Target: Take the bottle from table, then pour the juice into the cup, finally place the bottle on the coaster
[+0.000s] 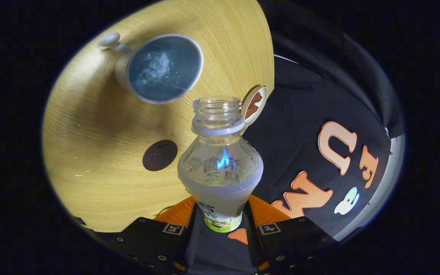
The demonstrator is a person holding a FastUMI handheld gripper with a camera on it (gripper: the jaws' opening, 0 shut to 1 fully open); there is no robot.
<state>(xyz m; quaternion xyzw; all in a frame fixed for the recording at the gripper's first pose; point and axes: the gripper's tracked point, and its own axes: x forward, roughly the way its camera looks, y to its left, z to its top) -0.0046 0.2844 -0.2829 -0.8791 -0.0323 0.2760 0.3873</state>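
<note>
The black and orange jaws [220, 217] are clenched on the lower part of a clear plastic bottle with a white label [220, 168]; one finger is pressed on each side of it. The bottle is held up above the surface, and its mouth is pointed away from the jaws, toward 12 o'clock. No cap is on it. Its neck looks clear, and a pale cloudy band is seen low in its body, by the label.

Past the bottle, at about 10 o'clock from it, a small round dark brown coaster [160, 155] lies flat on the round pale wooden surface [90, 126]. Farther out, at about 11 o'clock, a white cup with a handle [159, 68] is seen from above, with foamy liquid inside it. The cup and the coaster are well apart.

Just beside the bottle's mouth, at 1 o'clock, a small white round thing with a brown picture [254, 105] sits at the rim of the surface.
</note>
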